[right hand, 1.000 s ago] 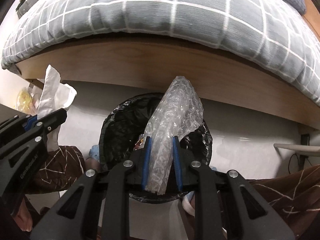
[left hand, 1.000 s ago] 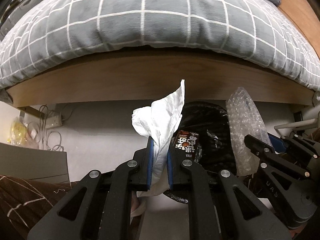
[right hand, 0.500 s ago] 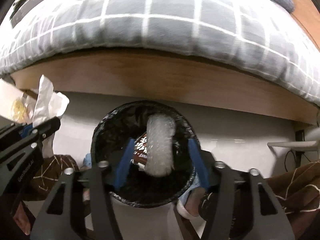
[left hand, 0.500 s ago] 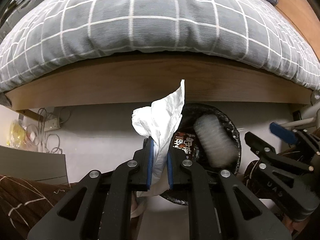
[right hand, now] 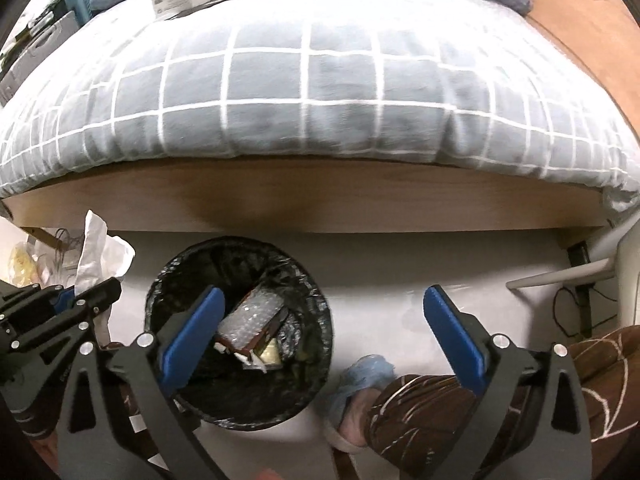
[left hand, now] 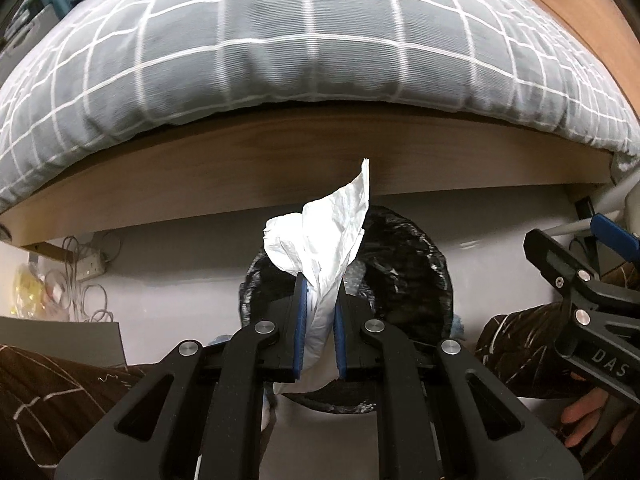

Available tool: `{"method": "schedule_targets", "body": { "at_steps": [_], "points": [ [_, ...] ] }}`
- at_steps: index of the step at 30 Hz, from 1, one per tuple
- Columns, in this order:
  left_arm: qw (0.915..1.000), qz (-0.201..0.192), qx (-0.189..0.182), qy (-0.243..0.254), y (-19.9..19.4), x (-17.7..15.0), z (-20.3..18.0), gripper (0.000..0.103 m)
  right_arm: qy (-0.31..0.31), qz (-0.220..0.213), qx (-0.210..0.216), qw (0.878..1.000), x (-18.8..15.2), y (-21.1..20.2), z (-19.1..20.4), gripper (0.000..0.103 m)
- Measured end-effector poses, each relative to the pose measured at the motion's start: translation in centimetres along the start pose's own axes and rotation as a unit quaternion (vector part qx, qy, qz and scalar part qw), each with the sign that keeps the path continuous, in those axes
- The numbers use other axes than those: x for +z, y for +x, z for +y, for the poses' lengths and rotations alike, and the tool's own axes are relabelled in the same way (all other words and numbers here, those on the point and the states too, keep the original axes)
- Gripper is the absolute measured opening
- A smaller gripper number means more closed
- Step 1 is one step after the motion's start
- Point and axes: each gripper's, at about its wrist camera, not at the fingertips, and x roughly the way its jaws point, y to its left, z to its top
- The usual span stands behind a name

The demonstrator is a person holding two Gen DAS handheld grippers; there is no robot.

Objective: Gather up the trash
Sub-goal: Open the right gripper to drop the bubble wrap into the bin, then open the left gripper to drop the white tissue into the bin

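Holding crumpled tissue [left hand: 320, 248] clamped in left gripper [left hand: 319, 320] jaws, frame centre, hovering over black-lined bin [left hand: 416, 248] for the drop. Right gripper [right hand: 320, 320] jaws gaping wide; bubble wrap [right hand: 250, 320] lying inside bin.

We see crumpled white tissue paper [left hand: 320, 256], soft and matt. The bin liner [right hand: 312, 304] is crinkly black plastic with a glossy sheen, holding clear, bumpy bubble wrap [right hand: 250, 322]. The left tool [left hand: 319, 314] looks matt black plastic with shiny metal screws and blue rubbery pads [left hand: 299, 332]. Woven checked cloth covers the duvet [right hand: 304, 92]; the bed frame [right hand: 320, 200] is smooth wood.
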Motion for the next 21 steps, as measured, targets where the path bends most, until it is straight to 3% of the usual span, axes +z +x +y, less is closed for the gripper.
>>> {"method": "schedule_targets", "body": {
  "at_steps": [16,18,21],
  "points": [
    [0.9997,0.005,-0.013,0.019,1.8,0.2,-2.7,0.014,0.037,-0.003,-0.014,0.999,-0.7,-0.6,-3.4,0.096],
    [0.9997,0.005,-0.011,0.020,2.0,0.1,-2.7,0.020,0.038,-0.002,-0.013,0.999,-0.6,-0.6,-3.3,0.096],
    [0.9999,0.001,-0.004,0.017,2.2,-0.1,-2.8,0.036,0.036,-0.003,-0.013,0.999,-0.5,-0.6,-3.2,0.096]
  ]
}}
